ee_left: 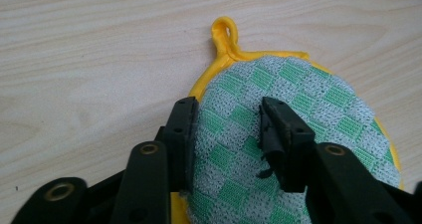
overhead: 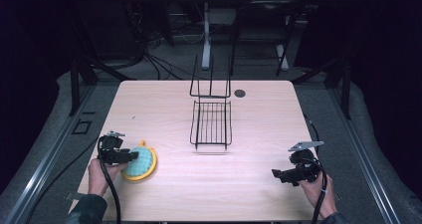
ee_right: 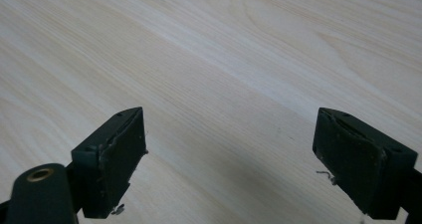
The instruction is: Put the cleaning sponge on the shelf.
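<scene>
1. Where your left hand [overhead: 99, 176] comes in at the near left corner of the pale wood-grain table [overhead: 164, 109], it holds your left gripper [overhead: 130, 157] low over a round potholder of green-and-white checked knit with a yellow fabric rim and hanging loop [overhead: 141, 162].
2. Seen from the left gripper view, that gripper [ee_left: 226, 134] has its jaws partly closed with a bunched fold of the checked potholder [ee_left: 298, 92] standing between them; one jaw sits at the cloth's rim, the other on its knit face. Both jaws touch the cloth, though how firmly they pinch it cannot be told.
3. Lying flat on the table, the potholder points its yellow loop [ee_left: 225, 30] away from your gripper, towards the middle of the table.
4. Further right, at the table's centre and well apart from the potholder, stands a black wire rack with upright prongs at its far end [overhead: 211, 122]; a small dark round spot [overhead: 240, 93] lies just beside those prongs.
5. At the near right, your right hand [overhead: 316, 189] holds your right gripper [overhead: 276, 174] pointing left; its jaws stand wide apart with bare wood between them.
</scene>
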`<action>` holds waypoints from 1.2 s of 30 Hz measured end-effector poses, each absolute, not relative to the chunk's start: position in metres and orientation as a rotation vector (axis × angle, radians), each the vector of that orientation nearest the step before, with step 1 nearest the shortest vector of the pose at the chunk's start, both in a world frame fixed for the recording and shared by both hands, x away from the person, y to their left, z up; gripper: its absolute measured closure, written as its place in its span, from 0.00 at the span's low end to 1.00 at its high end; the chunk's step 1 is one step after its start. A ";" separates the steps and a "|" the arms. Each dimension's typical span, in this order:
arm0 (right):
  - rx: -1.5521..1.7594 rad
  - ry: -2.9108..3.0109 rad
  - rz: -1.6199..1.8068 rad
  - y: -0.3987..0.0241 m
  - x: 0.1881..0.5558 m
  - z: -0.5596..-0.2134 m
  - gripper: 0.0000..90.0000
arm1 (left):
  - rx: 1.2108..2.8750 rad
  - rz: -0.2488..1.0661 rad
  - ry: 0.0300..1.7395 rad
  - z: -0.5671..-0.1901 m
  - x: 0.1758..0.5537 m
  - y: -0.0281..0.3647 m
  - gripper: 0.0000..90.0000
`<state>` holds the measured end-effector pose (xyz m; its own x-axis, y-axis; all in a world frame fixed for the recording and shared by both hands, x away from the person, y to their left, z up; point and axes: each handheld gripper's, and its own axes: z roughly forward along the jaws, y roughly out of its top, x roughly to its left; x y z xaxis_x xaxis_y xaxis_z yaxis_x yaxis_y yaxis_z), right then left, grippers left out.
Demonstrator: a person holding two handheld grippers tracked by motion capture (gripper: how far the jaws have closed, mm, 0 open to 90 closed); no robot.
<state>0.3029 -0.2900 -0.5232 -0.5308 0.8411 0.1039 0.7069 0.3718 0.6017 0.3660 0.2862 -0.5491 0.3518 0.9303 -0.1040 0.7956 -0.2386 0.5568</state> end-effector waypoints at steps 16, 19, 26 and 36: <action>1.363 2.449 0.917 -0.289 0.303 -0.524 0.15 | 2.150 0.514 1.464 -0.548 0.360 0.275 0.94; 1.355 2.456 0.915 -0.289 0.302 -0.525 0.15 | 2.163 0.537 1.466 -0.547 0.359 0.272 0.95; 1.344 2.459 0.907 -0.290 0.303 -0.525 0.15 | 2.181 0.568 1.442 -0.542 0.357 0.270 0.96; 1.346 2.461 0.900 -0.290 0.302 -0.525 0.15 | 2.147 0.601 1.428 -0.529 0.351 0.273 0.96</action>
